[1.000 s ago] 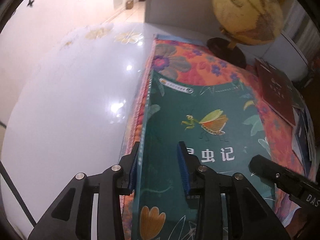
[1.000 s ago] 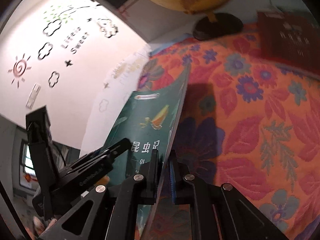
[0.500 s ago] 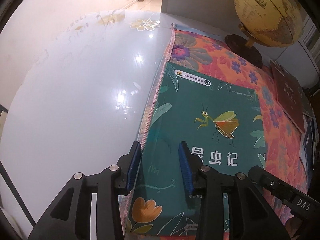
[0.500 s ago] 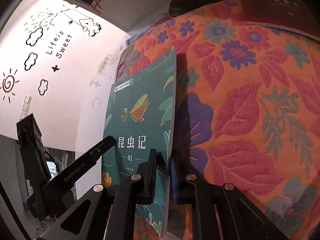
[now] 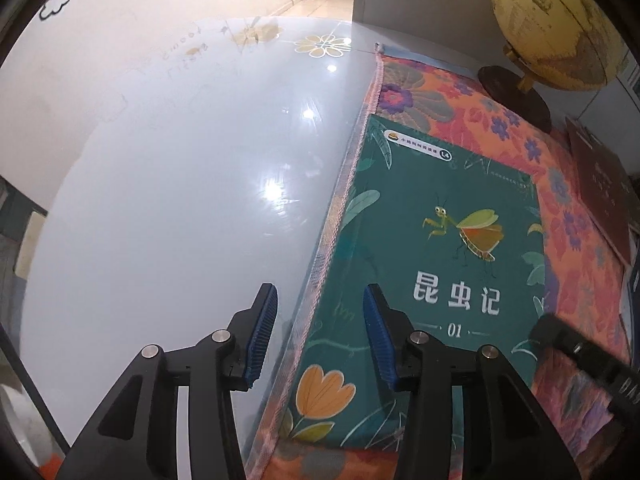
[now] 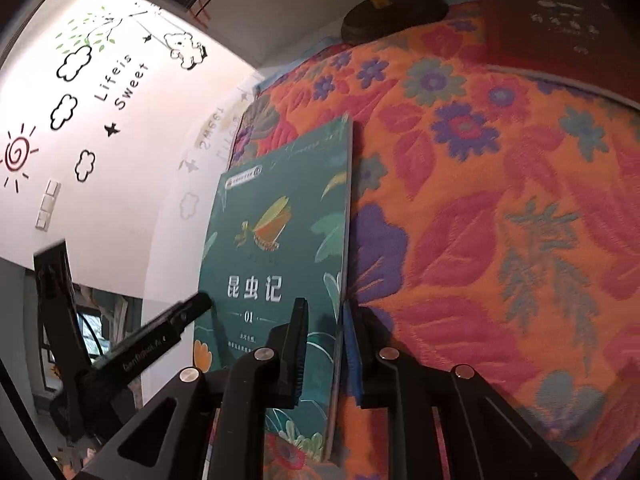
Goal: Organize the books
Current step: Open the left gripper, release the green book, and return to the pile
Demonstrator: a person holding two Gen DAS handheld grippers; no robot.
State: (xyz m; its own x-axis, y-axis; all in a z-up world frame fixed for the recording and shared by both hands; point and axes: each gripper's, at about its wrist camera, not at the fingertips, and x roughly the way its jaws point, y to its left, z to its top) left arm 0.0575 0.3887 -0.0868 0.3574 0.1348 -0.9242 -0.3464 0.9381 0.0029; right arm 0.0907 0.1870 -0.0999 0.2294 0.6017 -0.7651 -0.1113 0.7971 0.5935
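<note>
Releasing looks like the step in hand: from the left wrist, the left gripper [image 5: 316,336] has been spreading its fingers, now wide astride the flat green insect-cover paperback book's [image 5: 432,280] 9 o'clock edge on the orange floral quilted mat [image 5: 576,224]. From the right wrist, the right gripper [image 6: 324,344], fingers narrow but parting, brackets the book's 3 o'clock edge; contact is unclear, and withdrawing cleanly comes next, toward the dark red book [image 6: 552,24] at 1 o'clock, partly cut off.

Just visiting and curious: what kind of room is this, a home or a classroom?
Probably a home, perhaps a child's study corner: a globe stands on a floral cloth, a picture book lies there, and cartoon wall stickers read "Life is Sweet".
</note>
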